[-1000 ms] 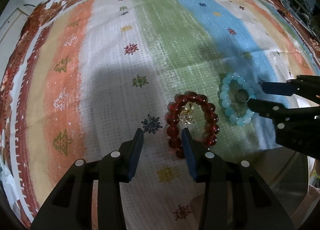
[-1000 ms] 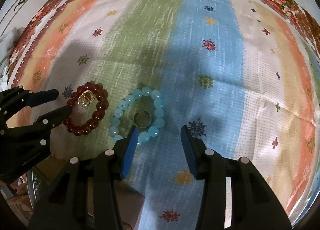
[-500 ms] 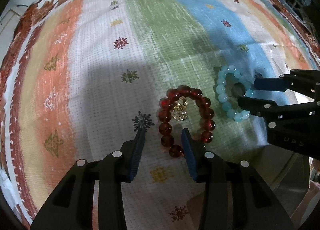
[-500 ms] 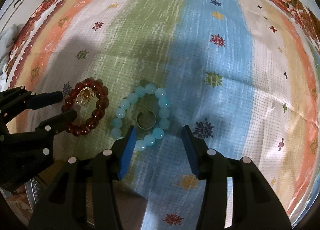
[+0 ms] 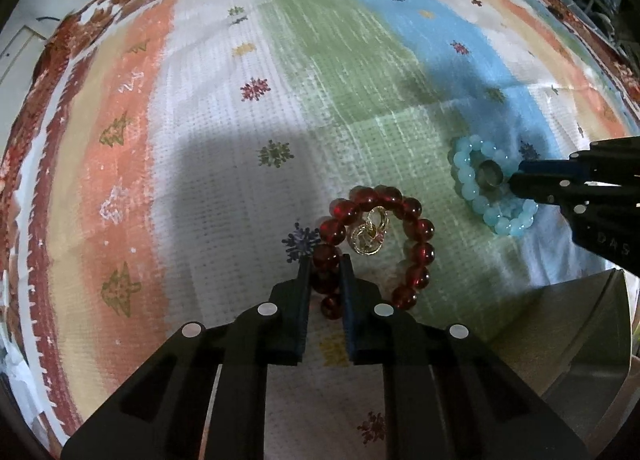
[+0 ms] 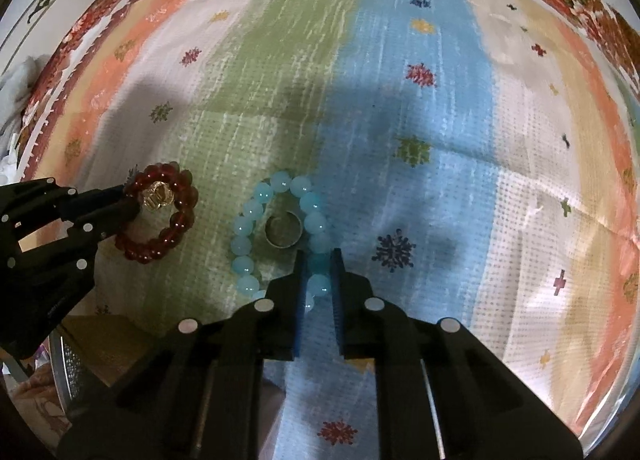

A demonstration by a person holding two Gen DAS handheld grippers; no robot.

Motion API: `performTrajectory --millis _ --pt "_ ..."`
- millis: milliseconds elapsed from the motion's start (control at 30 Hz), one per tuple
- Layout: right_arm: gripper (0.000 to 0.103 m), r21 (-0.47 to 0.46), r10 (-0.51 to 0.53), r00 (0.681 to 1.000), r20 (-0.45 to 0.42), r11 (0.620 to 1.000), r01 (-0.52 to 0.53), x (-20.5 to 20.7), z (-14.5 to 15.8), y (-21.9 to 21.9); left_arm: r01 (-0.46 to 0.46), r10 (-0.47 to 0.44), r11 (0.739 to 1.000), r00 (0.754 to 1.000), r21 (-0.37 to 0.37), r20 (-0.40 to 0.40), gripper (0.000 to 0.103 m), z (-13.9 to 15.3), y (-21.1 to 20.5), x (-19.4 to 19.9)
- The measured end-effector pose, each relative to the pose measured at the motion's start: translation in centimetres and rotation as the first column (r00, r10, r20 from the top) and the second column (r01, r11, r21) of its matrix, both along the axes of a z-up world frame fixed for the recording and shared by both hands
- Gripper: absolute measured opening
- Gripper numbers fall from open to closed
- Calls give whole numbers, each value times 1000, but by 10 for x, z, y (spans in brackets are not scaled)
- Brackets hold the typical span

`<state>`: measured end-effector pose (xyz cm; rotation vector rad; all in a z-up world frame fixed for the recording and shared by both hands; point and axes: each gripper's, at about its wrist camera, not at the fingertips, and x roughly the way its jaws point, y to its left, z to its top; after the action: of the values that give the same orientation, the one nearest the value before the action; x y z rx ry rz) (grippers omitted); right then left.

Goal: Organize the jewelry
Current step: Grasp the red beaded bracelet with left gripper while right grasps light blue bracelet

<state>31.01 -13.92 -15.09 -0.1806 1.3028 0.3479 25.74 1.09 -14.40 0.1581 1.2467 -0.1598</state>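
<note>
Near the cloth's [image 5: 208, 164] front edge, left tongs [image 5: 325, 260] just closed on red bracelet [image 5: 416, 252], right tongs [image 6: 318, 256] on blue bracelet [image 6: 248, 224], open cloth beyond.

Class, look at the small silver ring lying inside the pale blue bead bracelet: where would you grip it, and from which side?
Grip the silver ring across its band, coming from above. It lies flat on the cloth, open side up, and the pale blue bead bracelet encircles it, so a sideways approach would probably hit beads.
</note>
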Motion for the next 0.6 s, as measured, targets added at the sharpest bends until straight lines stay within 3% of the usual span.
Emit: performTrajectory --millis 233,600 --pt "13 11 -7 999 52 1000 6 -1 17 -2 -44 45 999 997 -15 55 13 24 9 0" --pt "13 27 11 992 126 1000 -15 -5 46 11 -38 42 999 993 -39 112 13 49 5 -2"
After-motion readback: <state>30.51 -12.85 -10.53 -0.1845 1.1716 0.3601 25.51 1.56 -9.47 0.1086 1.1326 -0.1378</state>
